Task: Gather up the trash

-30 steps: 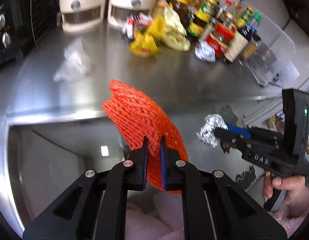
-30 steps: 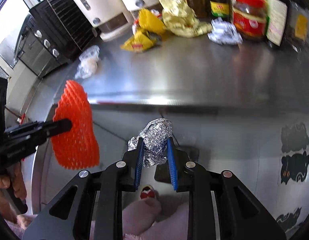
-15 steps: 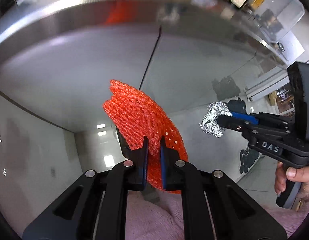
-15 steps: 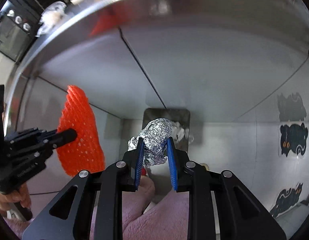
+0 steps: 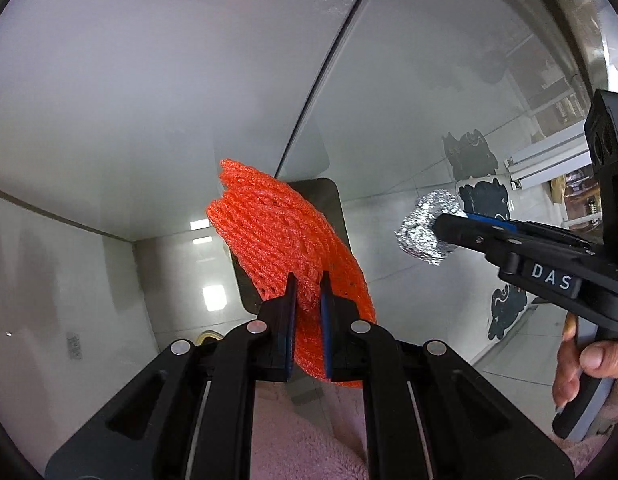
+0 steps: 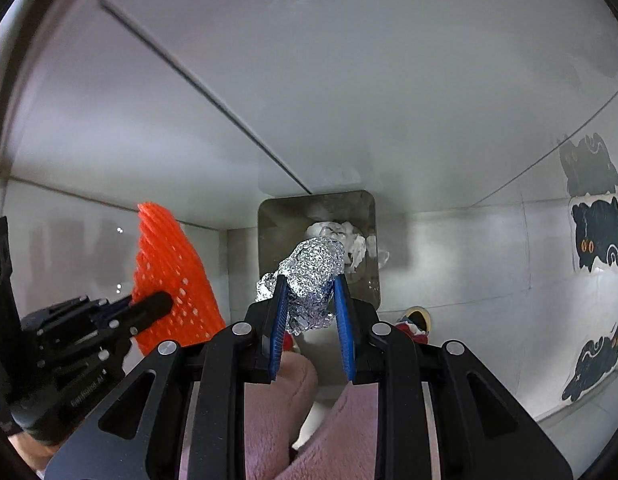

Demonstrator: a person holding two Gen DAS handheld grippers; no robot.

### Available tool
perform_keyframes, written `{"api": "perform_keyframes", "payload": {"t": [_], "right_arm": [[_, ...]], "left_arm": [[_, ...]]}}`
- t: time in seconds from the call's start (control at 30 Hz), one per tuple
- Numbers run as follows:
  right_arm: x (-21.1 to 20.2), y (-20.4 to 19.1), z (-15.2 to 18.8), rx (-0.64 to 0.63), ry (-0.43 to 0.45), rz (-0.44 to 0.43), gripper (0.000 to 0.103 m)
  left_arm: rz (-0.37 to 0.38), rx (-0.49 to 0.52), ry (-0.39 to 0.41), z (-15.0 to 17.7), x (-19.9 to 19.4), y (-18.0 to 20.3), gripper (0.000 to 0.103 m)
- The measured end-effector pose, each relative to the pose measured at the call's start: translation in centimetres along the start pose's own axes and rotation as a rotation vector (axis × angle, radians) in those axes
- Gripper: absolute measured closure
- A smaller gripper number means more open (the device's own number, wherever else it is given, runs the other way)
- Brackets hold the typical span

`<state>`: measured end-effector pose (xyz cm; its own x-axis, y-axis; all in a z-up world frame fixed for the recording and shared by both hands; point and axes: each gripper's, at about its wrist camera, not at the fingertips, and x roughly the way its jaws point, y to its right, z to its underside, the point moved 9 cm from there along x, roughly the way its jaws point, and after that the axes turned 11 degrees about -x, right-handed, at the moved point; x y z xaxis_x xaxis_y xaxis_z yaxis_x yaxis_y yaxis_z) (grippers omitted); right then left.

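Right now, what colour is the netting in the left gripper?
Bright orange foam netting, clearest in the left wrist view.

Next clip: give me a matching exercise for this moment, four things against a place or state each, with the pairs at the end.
Things:
1. orange foam net
2. foil ball
3. metal bin
4. cat stickers

Places or states:
A. on the floor under the counter, white scraps inside
B. on the wall at the right
C. clamped in the left gripper
D. clamped in the right gripper

Pairs: 1-C, 2-D, 3-A, 4-B
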<state>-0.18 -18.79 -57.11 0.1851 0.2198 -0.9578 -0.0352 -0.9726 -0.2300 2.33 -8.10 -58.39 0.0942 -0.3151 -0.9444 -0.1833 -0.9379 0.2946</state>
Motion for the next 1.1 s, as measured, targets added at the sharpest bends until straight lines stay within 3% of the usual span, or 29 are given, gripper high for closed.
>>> {"api": "perform_keyframes", "payload": {"t": [0.37,0.53,0.77,0.9,0.97,1.1], "right_arm": [[3.0,0.9,-1.3,0.058,-0.041,-0.026,0.077],[3.1,0.8,-2.3,0.054,-0.044,-0.035,0.076],[2.4,0.9,-3.3,0.030,-0.020,-0.003,0.041],[1.5,1.0,-3.5,0.005,-0.017,0.022,0.019],[0.6,0.9,-3.7,-0.018,-0.013,0.038,0.015],[-1.7,0.6,-4.1,-0.030,0.007,0.041,0.011]], "left_arm": [[-0.012,0.014,-0.081,-0.5,4.3,0.4,0.093],[-0.009,0.000,-0.084,-0.9,4.6,0.5,0.081],[-0.031,-0.014,-0.066,-1.5,3.6,0.2,0.056],[-0.044,-0.030,-0.038,-1.8,1.8,-0.4,0.033],[-0.048,-0.030,-0.024,-2.0,0.9,-0.4,0.025],[-0.061,-0.015,0.006,-2.4,-1.8,-0.6,0.016]]}}
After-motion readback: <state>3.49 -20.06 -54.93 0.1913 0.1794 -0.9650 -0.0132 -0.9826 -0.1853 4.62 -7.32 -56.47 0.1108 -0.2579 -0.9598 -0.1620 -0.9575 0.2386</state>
